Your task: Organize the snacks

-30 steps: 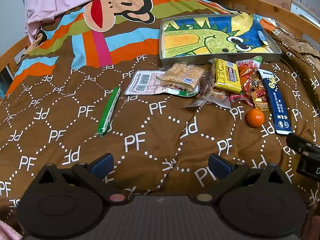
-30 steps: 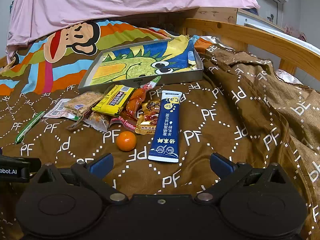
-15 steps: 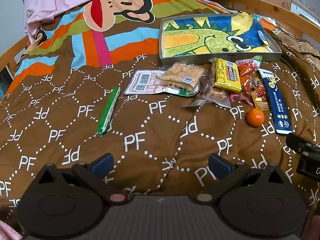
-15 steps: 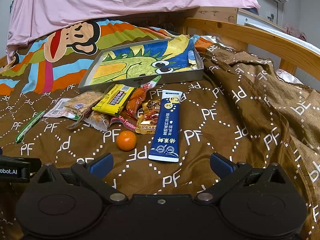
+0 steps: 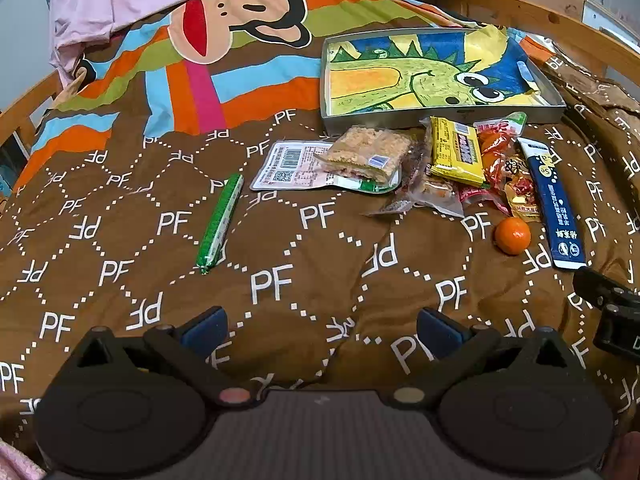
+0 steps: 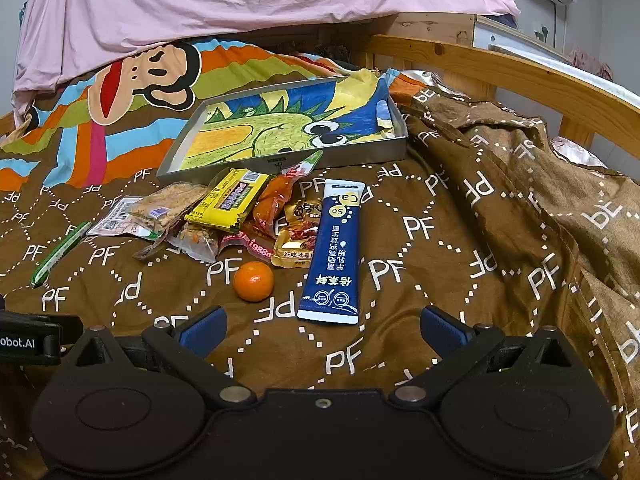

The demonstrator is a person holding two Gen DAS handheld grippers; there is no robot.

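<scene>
Brown quilted bedspread (image 5: 280, 248) soft, lumpy. Metal tray (image 6: 372, 156) with dinosaur picture sat past snacks, likely for sorting into. Crinkly packets piled just before tray: yellow bar (image 6: 232, 200), blue stick pack (image 6: 336, 248), round orange (image 6: 253, 275) beside it. Green stick (image 5: 220, 222) lay apart. Left gripper (image 5: 320, 324) and right gripper (image 6: 322, 324) both wide apart, holding nothing, hovering low.

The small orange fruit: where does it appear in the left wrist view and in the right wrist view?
Left wrist view: the orange fruit lies right of centre, just left of the blue stick packet.
Right wrist view: the fruit lies left of centre, again left of that packet.
Shared landmark: the blue packet.
</scene>
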